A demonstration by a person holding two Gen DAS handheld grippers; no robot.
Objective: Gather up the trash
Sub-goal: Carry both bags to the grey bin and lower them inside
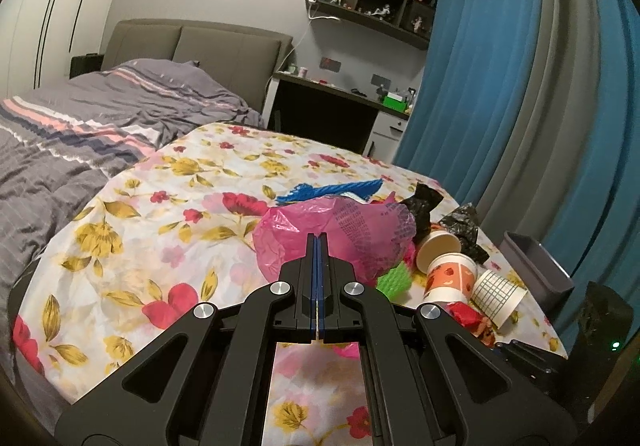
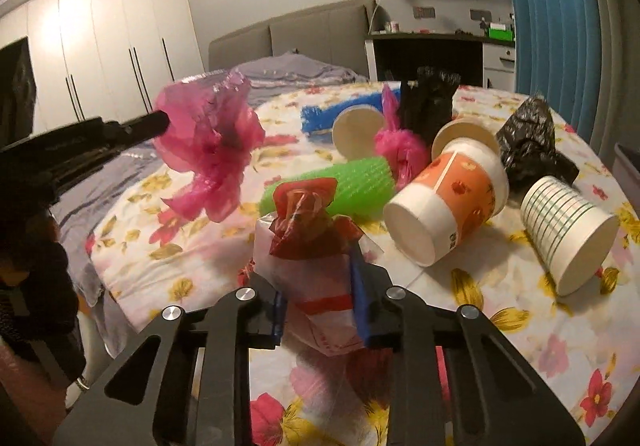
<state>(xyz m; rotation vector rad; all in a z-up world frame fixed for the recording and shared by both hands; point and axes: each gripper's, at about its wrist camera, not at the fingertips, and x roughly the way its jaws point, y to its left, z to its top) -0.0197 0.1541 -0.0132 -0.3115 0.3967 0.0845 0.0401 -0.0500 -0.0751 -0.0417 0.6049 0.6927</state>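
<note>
My left gripper (image 1: 316, 240) is shut on a crumpled pink plastic bag (image 1: 340, 234). In the right wrist view that left gripper (image 2: 160, 122) holds the pink bag (image 2: 208, 150) up off the table at the left. My right gripper (image 2: 308, 264) has its blue pads against both sides of a red and white plastic bag (image 2: 316, 270) low over the floral tablecloth (image 2: 192, 254). Beyond it lie a green foam sleeve (image 2: 348, 182), an orange patterned paper cup (image 2: 452, 202), a grid-printed cup (image 2: 568, 234), a plain cup (image 2: 356, 130) and a small pink bag (image 2: 400, 146).
Two black bags (image 2: 428, 106) (image 2: 532, 142) and a blue foam net (image 2: 340, 110) lie at the far side of the table. A grey bin (image 1: 536, 266) stands at the table's right edge by the blue curtain (image 1: 500, 86). A bed (image 1: 80, 126) is on the left.
</note>
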